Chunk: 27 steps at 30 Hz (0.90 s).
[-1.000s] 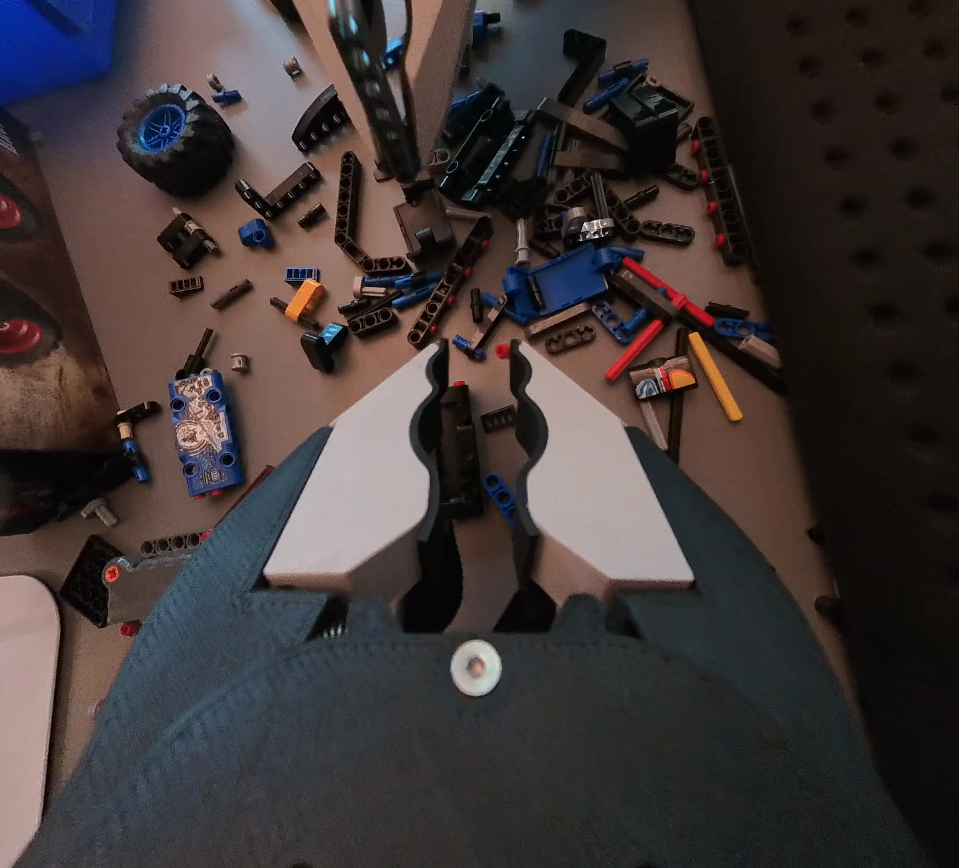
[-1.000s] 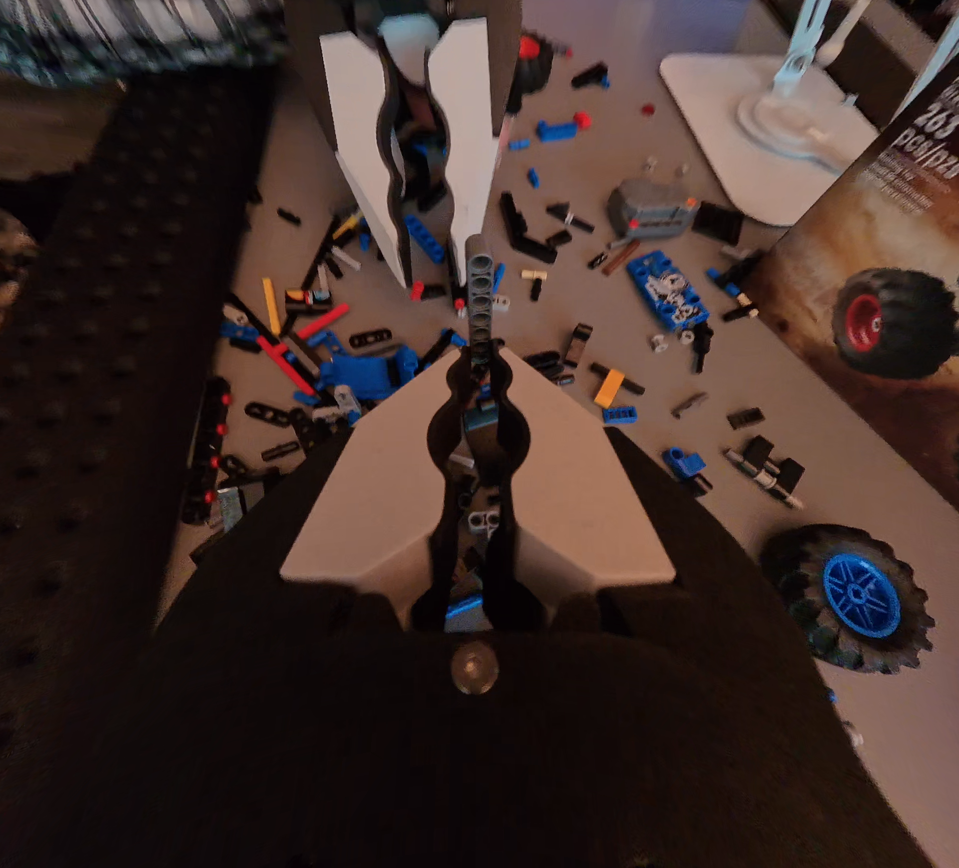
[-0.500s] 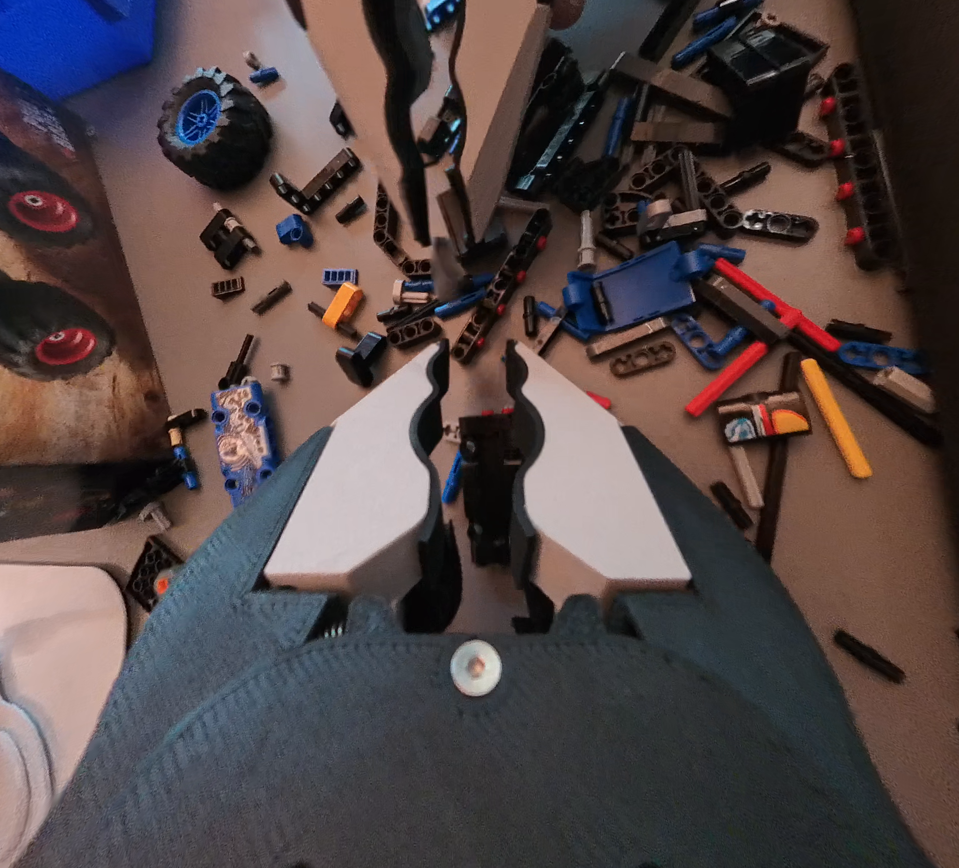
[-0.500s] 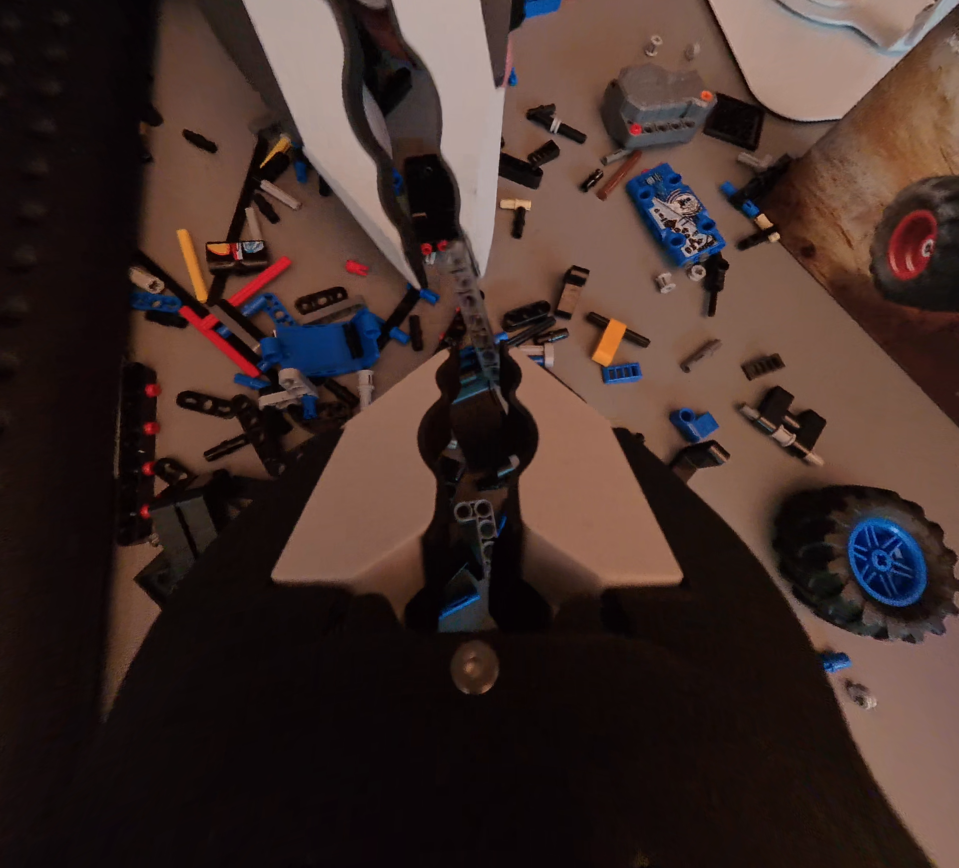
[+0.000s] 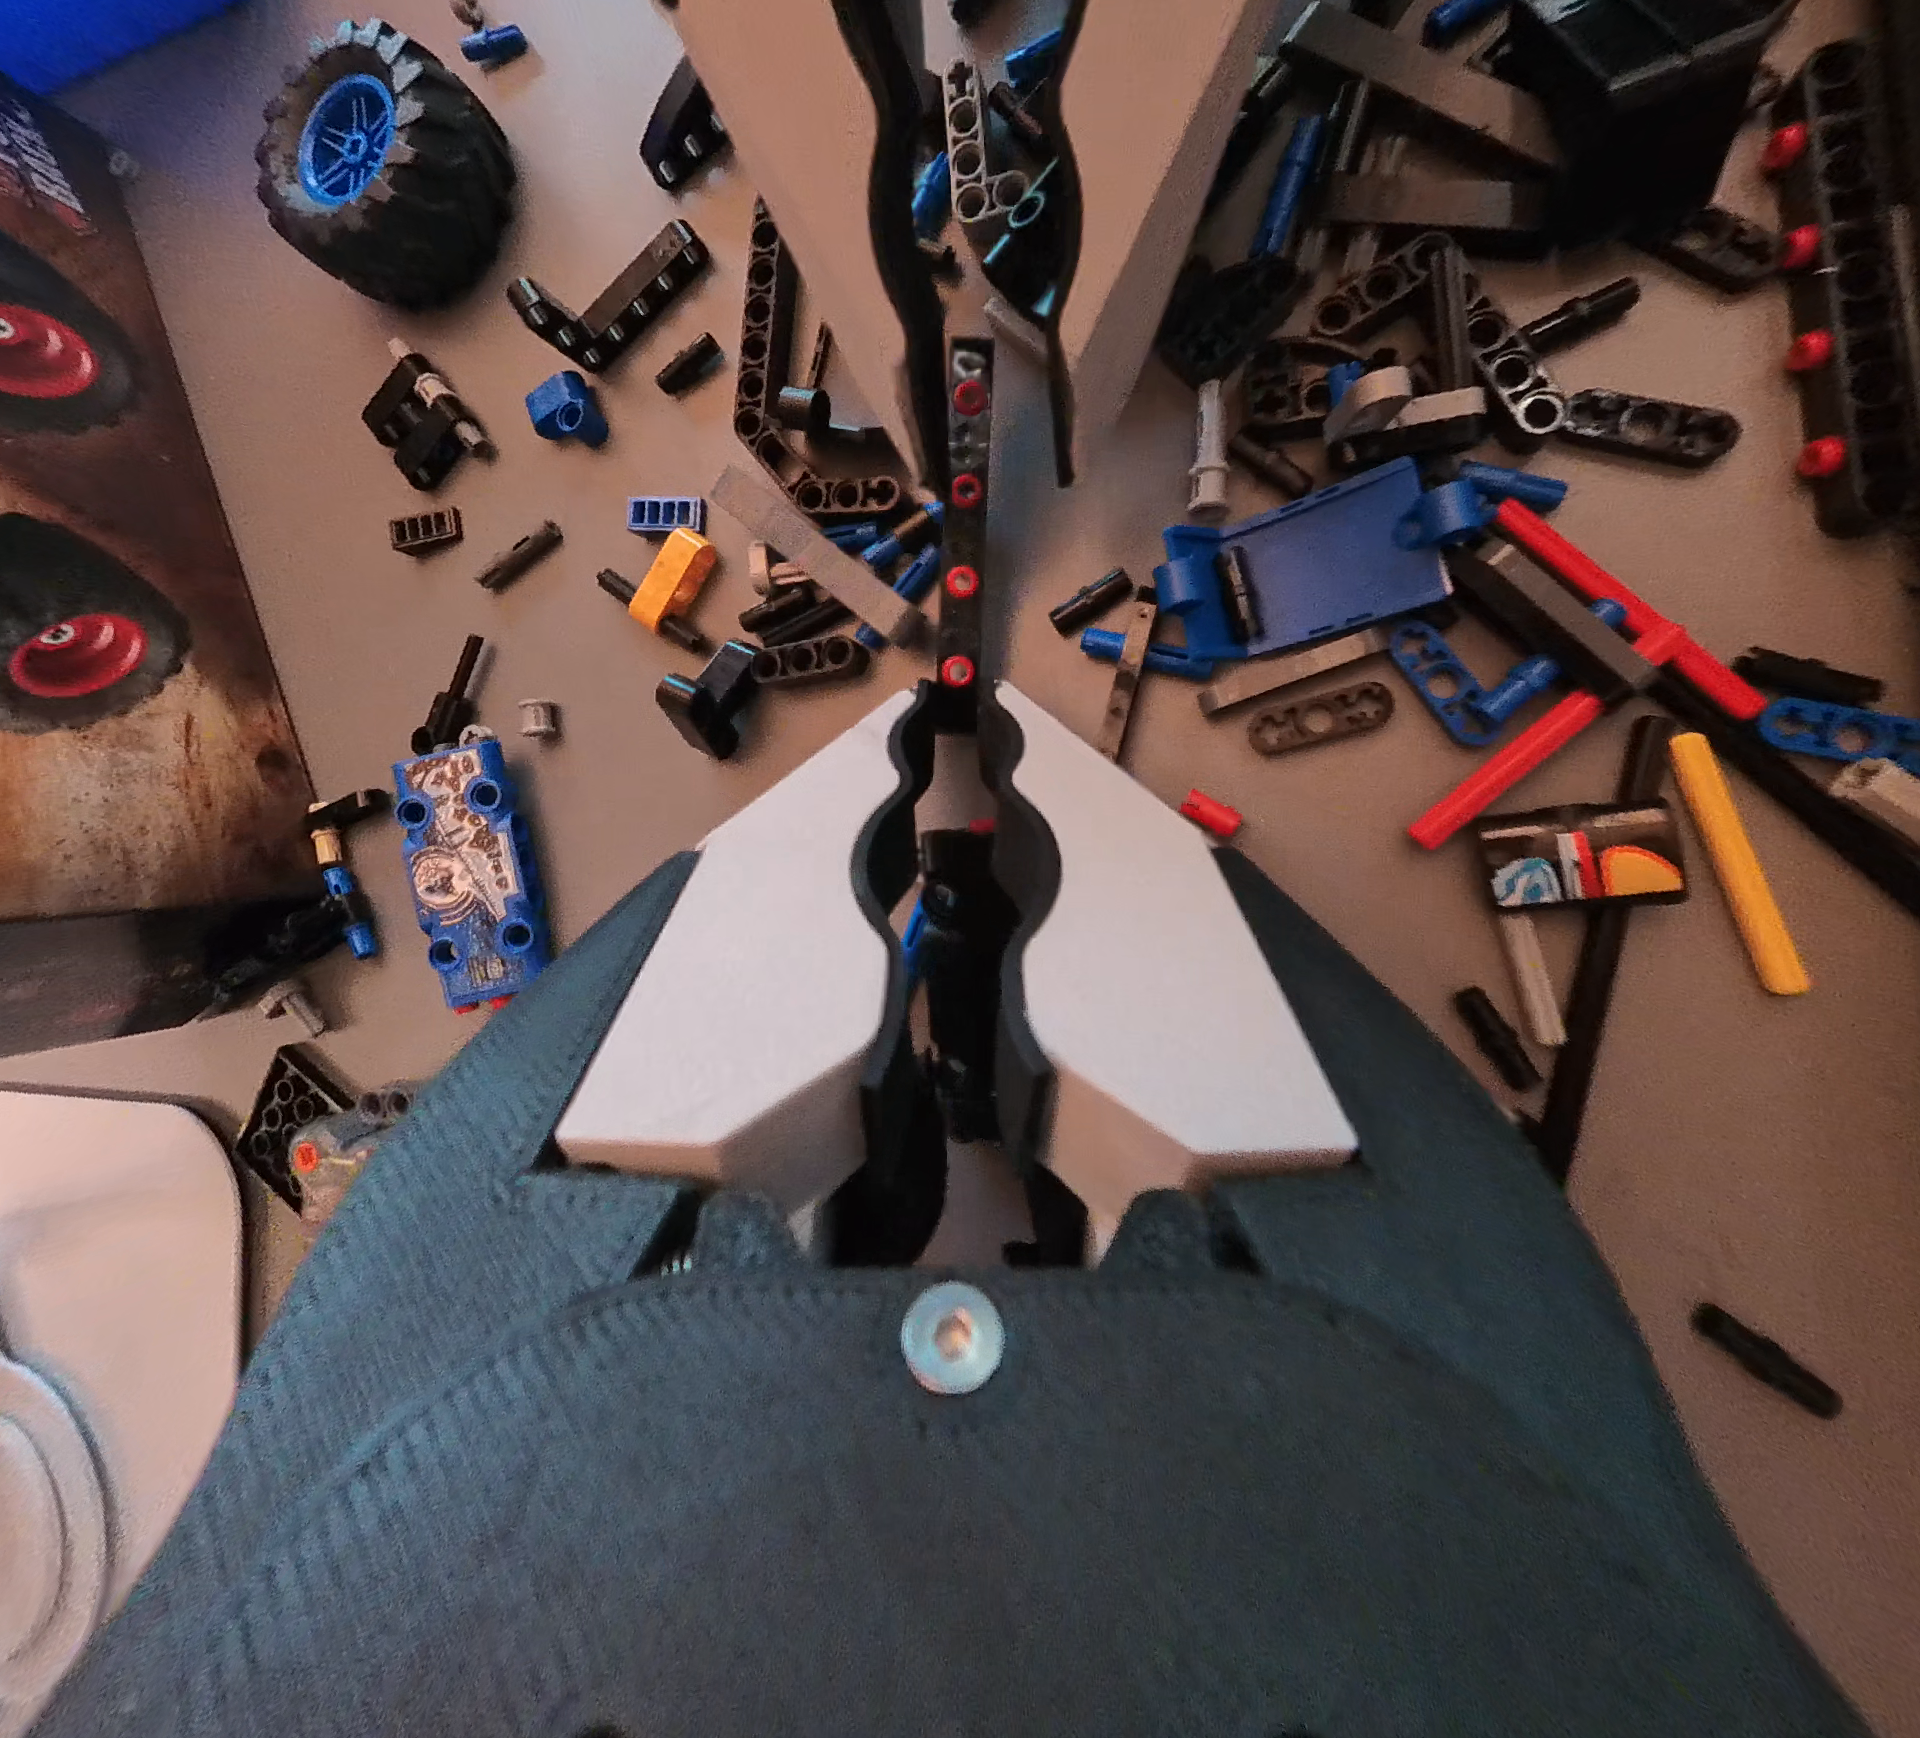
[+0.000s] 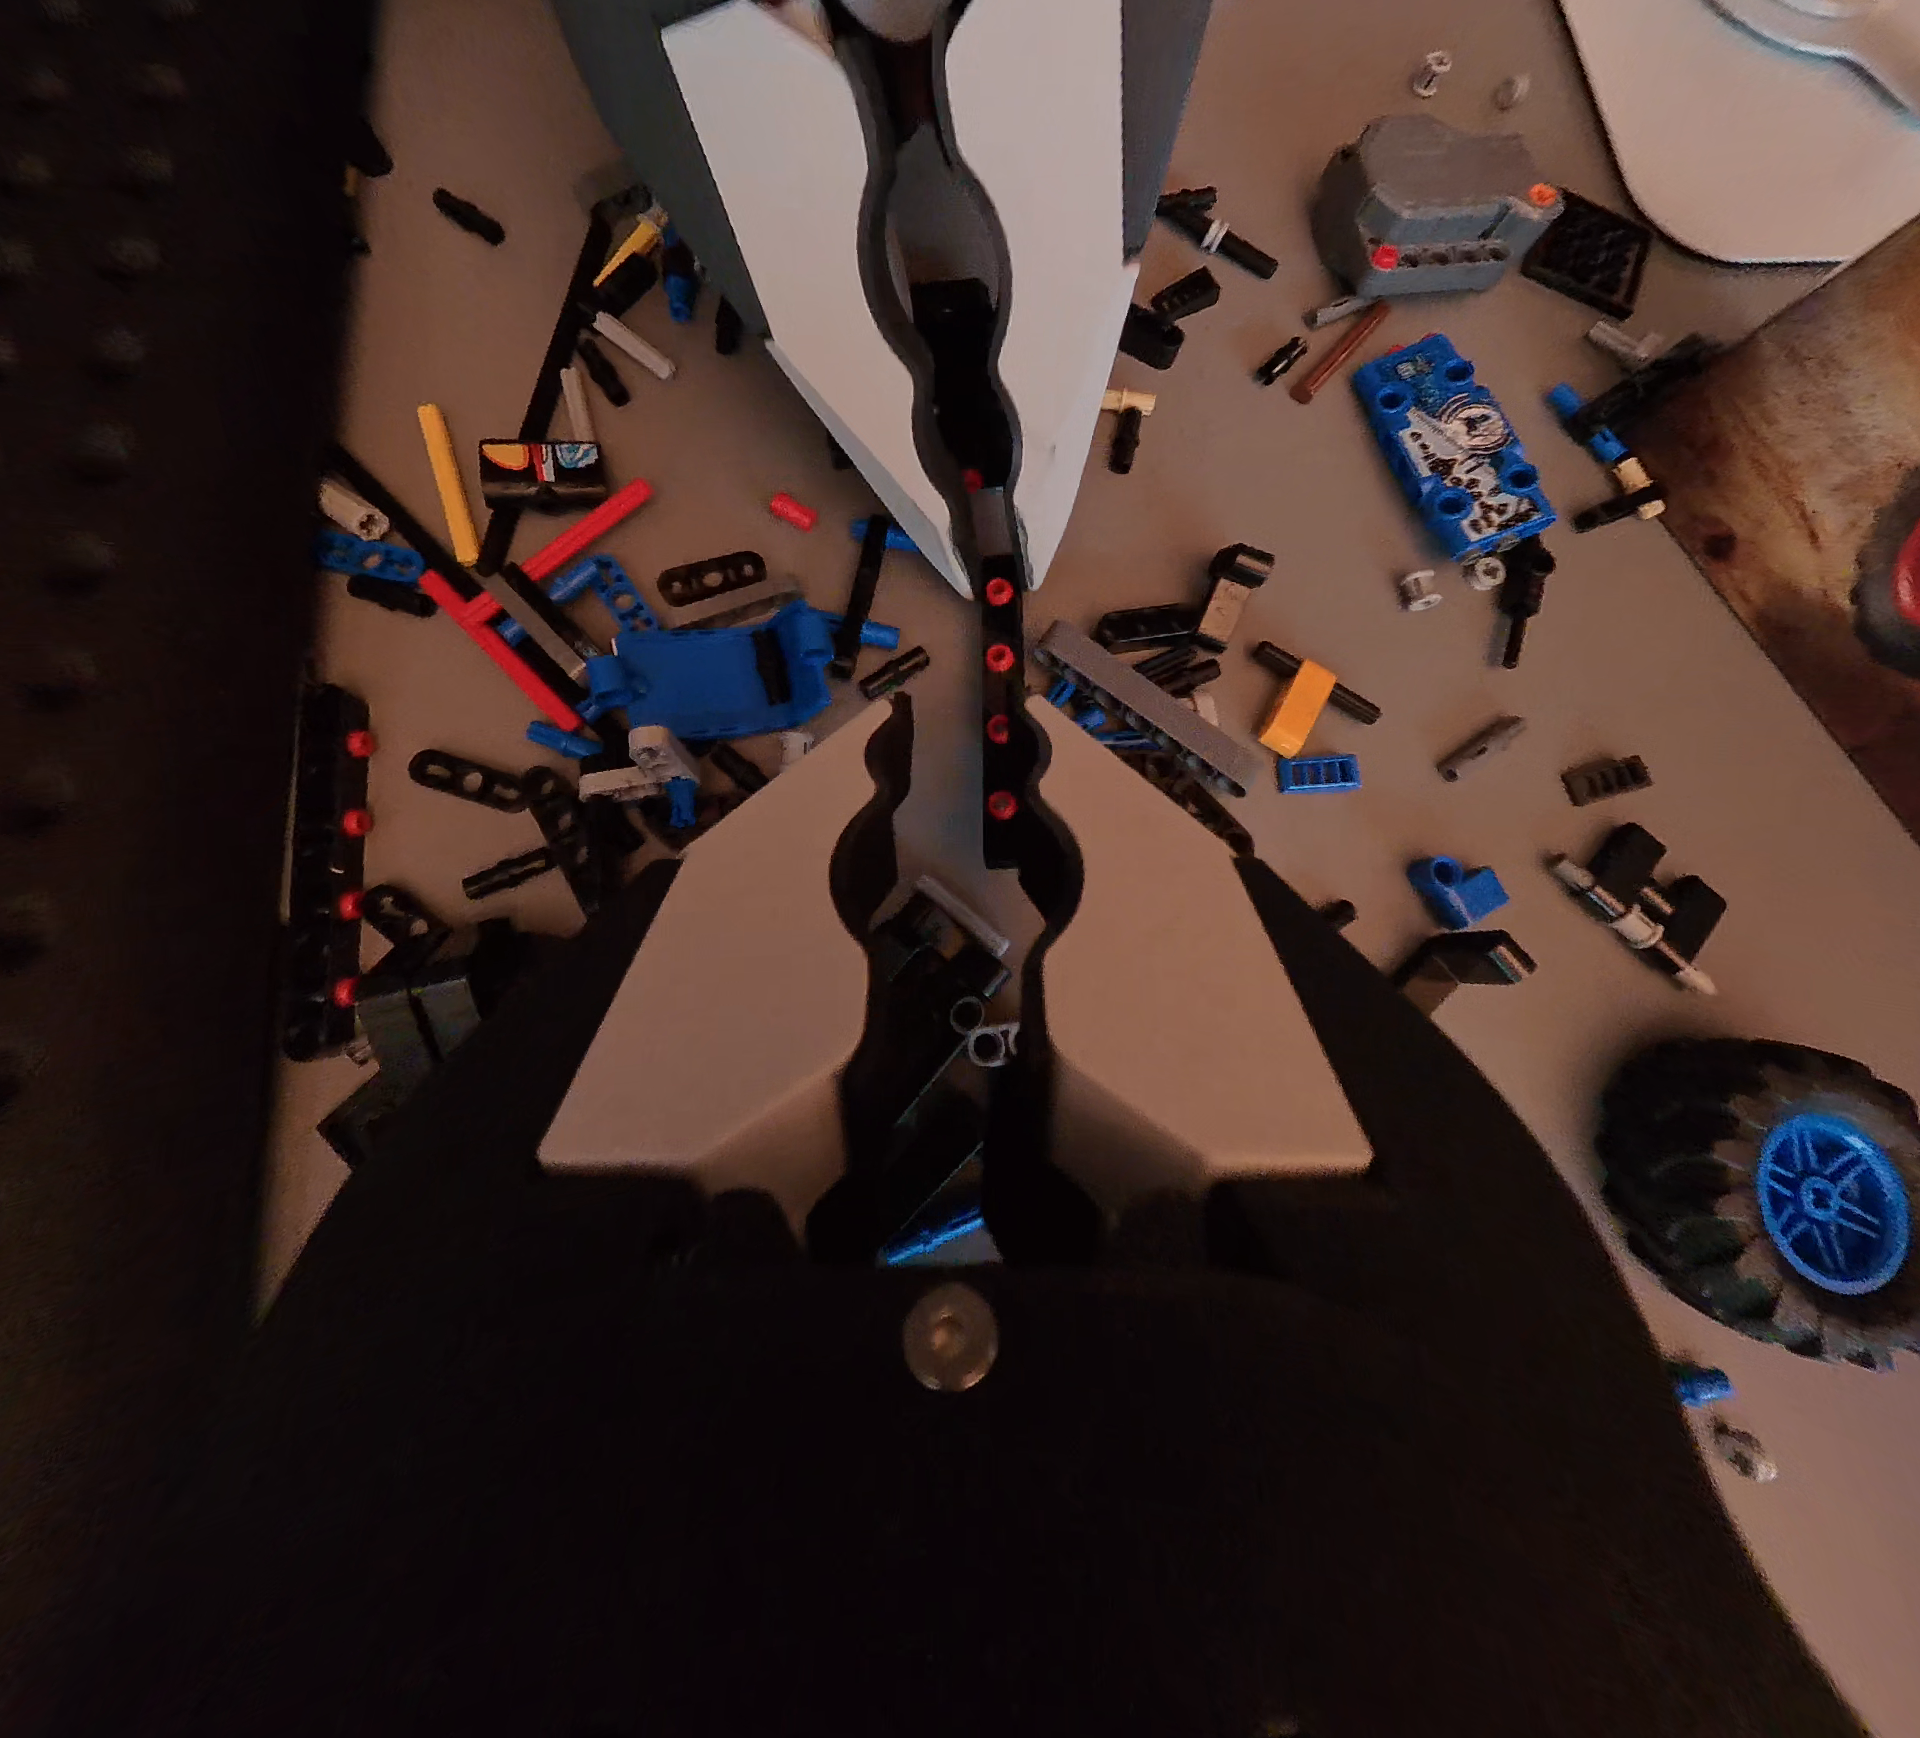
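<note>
Left wrist view: my left tongs are clenched on one end of a long black plastic beam studded with red pins. The beam sticks straight out from the tips, above the tan tabletop. Its far end reaches in between the fingers of my right tongs, which come in from the top. Below lie scattered parts: a black rubber tyre with a blue hub to the left, a printed blue block near my left finger, and a flat blue panel and a yellow rod to the right.

Right wrist view: my right tongs are released. The pinned beam lies along the inner face of one finger, and the other finger stands apart from it. My left tongs pinch the beam's far end. A long grey holed beam lies just beside my tip on the table. A grey motor-like block and a white lamp base sit farther off. Nothing lies between the open fingers except the beam.
</note>
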Tool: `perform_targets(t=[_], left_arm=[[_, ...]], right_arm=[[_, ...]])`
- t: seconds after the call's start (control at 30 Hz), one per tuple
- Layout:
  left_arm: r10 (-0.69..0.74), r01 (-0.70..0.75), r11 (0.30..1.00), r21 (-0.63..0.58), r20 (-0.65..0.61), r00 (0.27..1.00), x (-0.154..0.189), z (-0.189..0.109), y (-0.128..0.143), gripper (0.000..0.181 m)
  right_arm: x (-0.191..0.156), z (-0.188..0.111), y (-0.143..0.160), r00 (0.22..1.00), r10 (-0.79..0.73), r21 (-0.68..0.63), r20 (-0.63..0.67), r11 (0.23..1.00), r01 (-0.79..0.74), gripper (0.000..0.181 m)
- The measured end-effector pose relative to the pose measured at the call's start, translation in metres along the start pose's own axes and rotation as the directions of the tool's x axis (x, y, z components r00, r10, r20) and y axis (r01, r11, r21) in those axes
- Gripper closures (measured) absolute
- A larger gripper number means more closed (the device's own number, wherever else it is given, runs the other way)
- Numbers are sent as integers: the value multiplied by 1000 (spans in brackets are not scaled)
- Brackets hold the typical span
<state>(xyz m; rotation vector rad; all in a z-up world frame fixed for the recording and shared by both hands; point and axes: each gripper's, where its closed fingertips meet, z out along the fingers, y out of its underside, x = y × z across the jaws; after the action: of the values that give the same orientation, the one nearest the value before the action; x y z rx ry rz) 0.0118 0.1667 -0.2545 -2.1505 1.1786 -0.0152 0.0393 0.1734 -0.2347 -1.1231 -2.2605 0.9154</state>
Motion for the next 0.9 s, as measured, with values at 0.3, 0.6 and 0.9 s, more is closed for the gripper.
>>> perform_targets(t=[0.3, 0.6, 0.9], left_arm=[[-18, 18, 997, 77, 0, 1000, 1, -20, -15, 176], [-130, 133, 948, 288, -30, 991, -11, -47, -37, 162], [-226, 222, 812, 540, -61, 972, -26, -78, -73, 172]], right_arm=[[5, 10, 0, 988, -125, -36, -91, 992, 122, 175], [8, -10, -27, 999, 46, 193, -8, 980, -44, 176], [8, -36, -57, 981, 144, 437, 126, 880, -186, 176]])
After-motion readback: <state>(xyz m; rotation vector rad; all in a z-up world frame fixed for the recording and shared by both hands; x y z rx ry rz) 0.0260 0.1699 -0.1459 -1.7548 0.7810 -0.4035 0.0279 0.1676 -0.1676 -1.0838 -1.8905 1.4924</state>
